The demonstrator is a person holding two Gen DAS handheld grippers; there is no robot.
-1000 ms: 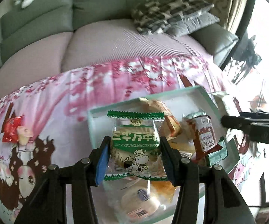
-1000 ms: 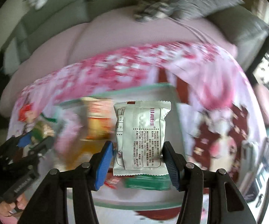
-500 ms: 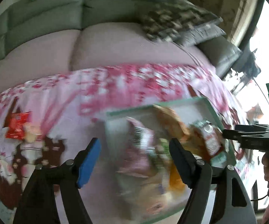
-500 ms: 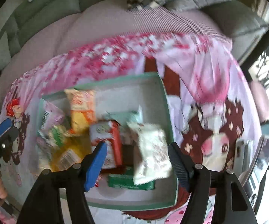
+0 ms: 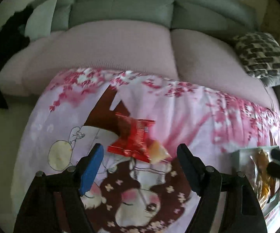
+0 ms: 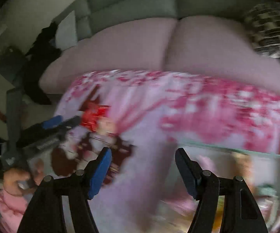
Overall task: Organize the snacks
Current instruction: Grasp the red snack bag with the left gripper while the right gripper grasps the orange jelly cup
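- Snacks lie in two places: a red packet (image 5: 133,137) with a pale, yellowish one (image 5: 157,152) touching its lower right corner rests loose on the pink flowered cloth (image 5: 188,120), and the rest sit in the box (image 5: 243,155) at the right edge of the left wrist view.
- The left tongs (image 5: 139,165) stand wide and empty, their tips on either side of the red packet and just short of it. That line-up suggests this packet is the next to be picked up; nothing presses on it yet.
- The right tongs (image 6: 143,167) are also wide with nothing between them, over bare cloth beside the box's left end. Their picture is badly blurred, so the detail below them is hard to read.
- Both pairs have just been opening, and no snack sits between either.
- The box (image 6: 237,151), pale green at the rim, holds at least an orange-yellow packet (image 5: 264,167); what else is inside is too smeared to tell.
- The left tongs also show in the right wrist view (image 6: 62,122), held by a hand (image 6: 16,180) and reaching toward the red packet (image 6: 94,116).
- The cloth covers the table in front of a sofa (image 5: 120,44), giving a flat, soft surface for loose packets.
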